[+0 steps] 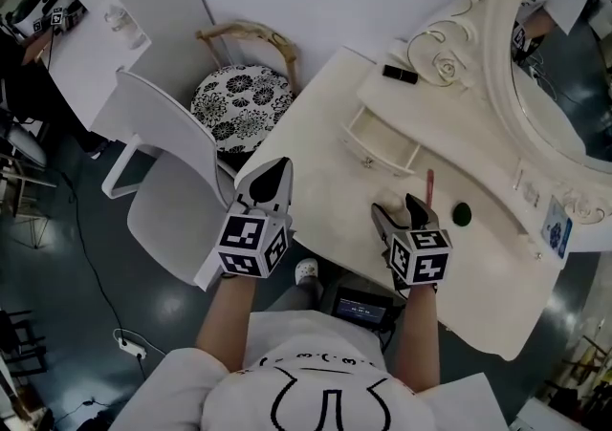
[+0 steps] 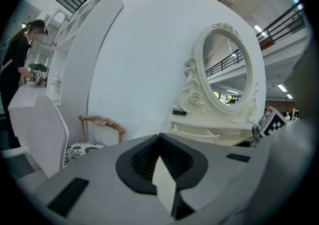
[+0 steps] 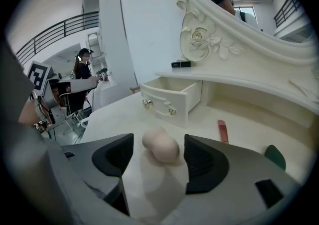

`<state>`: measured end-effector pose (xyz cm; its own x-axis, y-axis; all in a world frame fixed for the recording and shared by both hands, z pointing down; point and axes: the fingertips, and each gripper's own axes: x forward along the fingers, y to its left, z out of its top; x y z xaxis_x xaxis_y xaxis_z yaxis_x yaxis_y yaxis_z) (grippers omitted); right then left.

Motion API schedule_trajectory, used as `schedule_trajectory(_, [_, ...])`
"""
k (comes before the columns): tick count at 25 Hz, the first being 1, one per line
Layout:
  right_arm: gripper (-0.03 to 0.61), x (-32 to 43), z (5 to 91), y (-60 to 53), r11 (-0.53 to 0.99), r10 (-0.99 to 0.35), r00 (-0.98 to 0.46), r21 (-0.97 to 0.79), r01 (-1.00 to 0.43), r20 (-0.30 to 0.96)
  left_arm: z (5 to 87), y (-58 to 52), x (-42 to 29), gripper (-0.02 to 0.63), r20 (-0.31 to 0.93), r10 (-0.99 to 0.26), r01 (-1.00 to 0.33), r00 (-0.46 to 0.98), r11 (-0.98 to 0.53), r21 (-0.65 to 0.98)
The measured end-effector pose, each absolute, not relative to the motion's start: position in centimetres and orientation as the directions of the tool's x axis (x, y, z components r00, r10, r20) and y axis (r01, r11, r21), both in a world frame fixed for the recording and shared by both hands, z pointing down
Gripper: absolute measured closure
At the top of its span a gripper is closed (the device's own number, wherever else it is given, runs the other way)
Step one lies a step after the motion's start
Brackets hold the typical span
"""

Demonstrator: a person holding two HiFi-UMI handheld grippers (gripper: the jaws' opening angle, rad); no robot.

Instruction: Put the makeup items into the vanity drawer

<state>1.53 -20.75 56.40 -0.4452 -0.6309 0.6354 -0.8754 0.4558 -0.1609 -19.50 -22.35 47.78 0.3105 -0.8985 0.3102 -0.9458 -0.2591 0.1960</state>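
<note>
On the cream vanity top (image 1: 497,276), my right gripper (image 1: 397,209) (image 3: 157,155) stands open. A pale pink makeup sponge (image 3: 160,145) lies on the top between its jaws, with a gap on each side. Beyond it the small drawer (image 3: 169,100) (image 1: 381,140) stands pulled out. A red-pink tube (image 3: 222,131) (image 1: 429,187) and a dark green round item (image 3: 275,156) (image 1: 462,214) lie to the right. A black stick (image 1: 400,74) (image 3: 181,64) rests on the upper shelf. My left gripper (image 1: 273,176) (image 2: 159,156) hangs shut and empty off the table's left edge.
An ornate oval mirror (image 1: 555,66) rises at the back of the vanity. A white chair (image 1: 172,181) and a floral-cushioned stool (image 1: 241,104) stand left of the table. A small screen device (image 1: 359,310) sits under the front edge. A person (image 2: 20,69) works at a far table.
</note>
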Motion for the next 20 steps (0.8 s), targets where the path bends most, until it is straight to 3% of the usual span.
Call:
schedule_trajectory(2, [0.374,1.7,56.7,-20.6,0.46,-0.625,-0.43,-0.138,-0.877,0.652,48.0,-22.2,-19.6,0.598,0.316,-0.897,-0.946,0.309,-0.256,0.197])
schedule_trajectory(3, [0.383,1.7,56.7,-20.6,0.461,-0.623,-0.428,-0.134,-0.877,0.654,48.1,-22.1,-19.7,0.598,0.317,-0.897,-0.947,0.308,-0.255,0.197])
schedule_trajectory(20, [0.371,1.0,48.6,-24.2,0.489,-0.705,-0.452,-0.086,-0.868,0.546,43.7,-23.4,-20.3,0.598,0.252,-0.923,-0.949,0.289,-0.241,0.205])
